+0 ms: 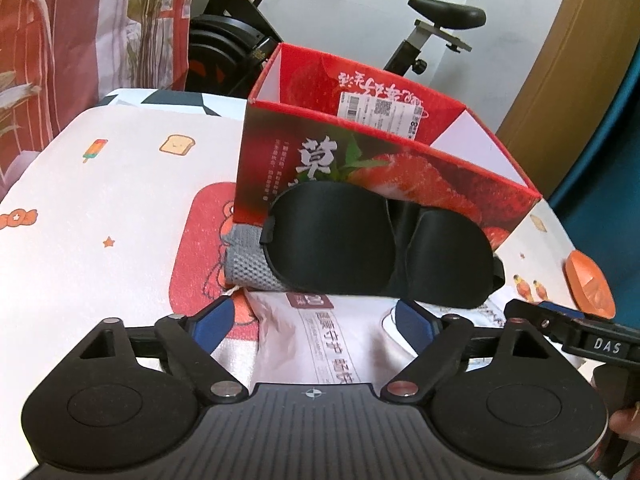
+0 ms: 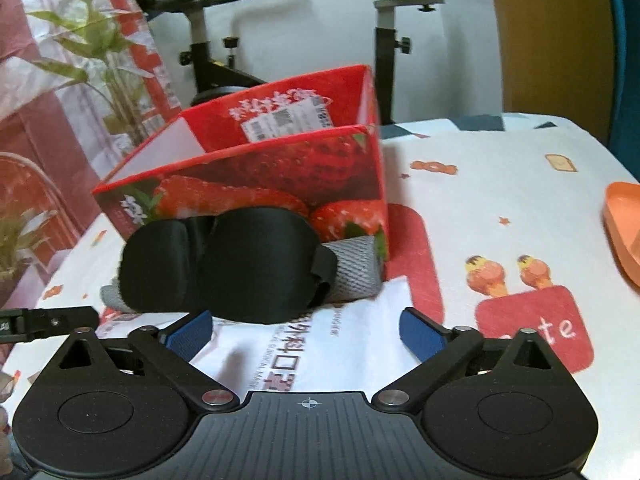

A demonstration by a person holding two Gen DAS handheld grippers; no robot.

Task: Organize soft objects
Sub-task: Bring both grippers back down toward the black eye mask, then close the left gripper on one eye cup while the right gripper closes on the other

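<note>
both hand-held grippers [image 1: 312, 320] [image 2: 308, 326] released — glossy mask packet [image 1: 308, 344] between; padded black eye mask [image 1: 376, 240] beyond.

We see a plain black eye mask [image 1: 376, 248] on a grey mesh cloth [image 1: 250, 270], before a red strawberry-printed box [image 1: 400, 172]. The bench [image 1: 100, 208] cover is white with red patches, toast and popsicle cartoons. An orange dish [image 2: 624, 228] shows.

Our left claw [image 1: 316, 322] is matte black, with two round discs, a ribbed centre plate bearing a white crosshair mark, silver rivets on the angled links, and blue padded fingers [image 1: 216, 320]. Our right claw [image 2: 306, 330] matches it; from the left view its side reads "DAS" in white letters.
</note>
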